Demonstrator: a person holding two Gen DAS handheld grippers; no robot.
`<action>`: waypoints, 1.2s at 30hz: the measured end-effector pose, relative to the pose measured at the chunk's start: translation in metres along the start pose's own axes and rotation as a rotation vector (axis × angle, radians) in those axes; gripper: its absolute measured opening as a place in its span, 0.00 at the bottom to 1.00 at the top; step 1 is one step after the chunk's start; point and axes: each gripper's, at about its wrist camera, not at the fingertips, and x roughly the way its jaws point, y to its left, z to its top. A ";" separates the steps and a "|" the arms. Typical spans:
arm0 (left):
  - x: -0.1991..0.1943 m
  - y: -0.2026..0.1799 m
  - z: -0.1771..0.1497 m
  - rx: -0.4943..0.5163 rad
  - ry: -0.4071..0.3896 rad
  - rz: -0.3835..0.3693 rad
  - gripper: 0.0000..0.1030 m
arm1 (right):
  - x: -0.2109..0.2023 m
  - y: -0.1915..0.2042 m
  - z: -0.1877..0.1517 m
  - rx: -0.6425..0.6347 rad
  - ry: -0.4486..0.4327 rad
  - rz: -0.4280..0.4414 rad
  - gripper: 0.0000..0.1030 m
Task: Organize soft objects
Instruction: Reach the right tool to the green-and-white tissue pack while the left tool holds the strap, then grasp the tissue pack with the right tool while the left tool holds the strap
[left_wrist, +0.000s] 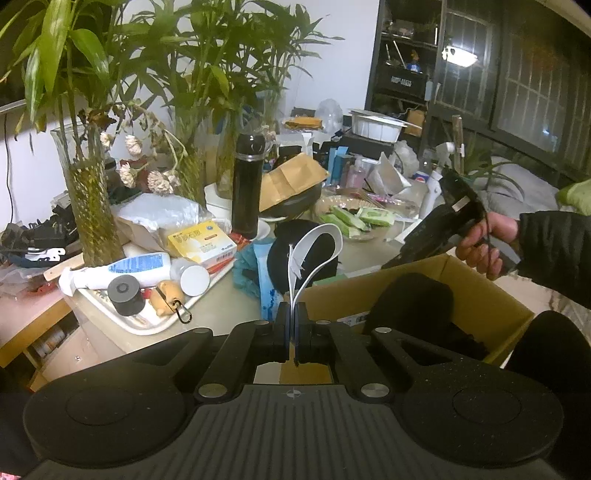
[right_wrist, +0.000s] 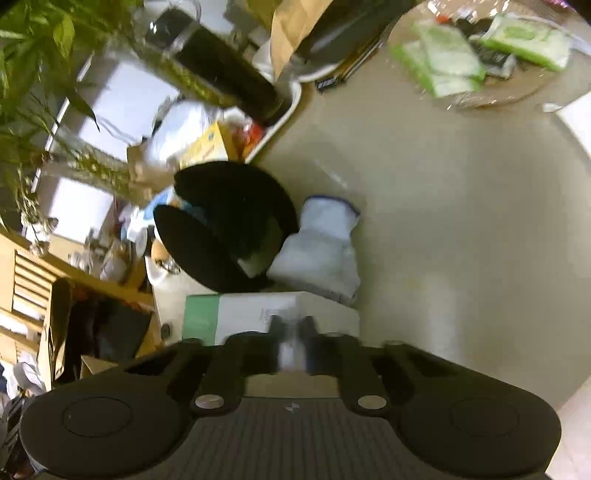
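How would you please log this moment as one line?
left gripper: shut on white strap | right gripper: blurred, above white box | cardboard box: holds dark items

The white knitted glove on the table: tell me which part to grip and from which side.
Grip the blue-trimmed cuff of the white knitted glove and come from the bare beige table side. The glove lies flat, its cuff pointing away from the right hand-held gripper. The black round cushion crowds its other side and the white-and-green box its near end.
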 end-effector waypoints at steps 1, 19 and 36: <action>0.001 0.000 0.000 0.001 0.002 -0.002 0.02 | -0.004 -0.001 -0.002 0.006 -0.016 -0.001 0.02; 0.006 -0.010 0.006 -0.002 -0.033 -0.010 0.03 | -0.026 0.029 0.014 -0.158 -0.003 -0.072 0.75; -0.004 -0.003 0.014 -0.024 -0.055 0.001 0.03 | 0.015 0.029 0.024 -0.754 0.263 -0.270 0.90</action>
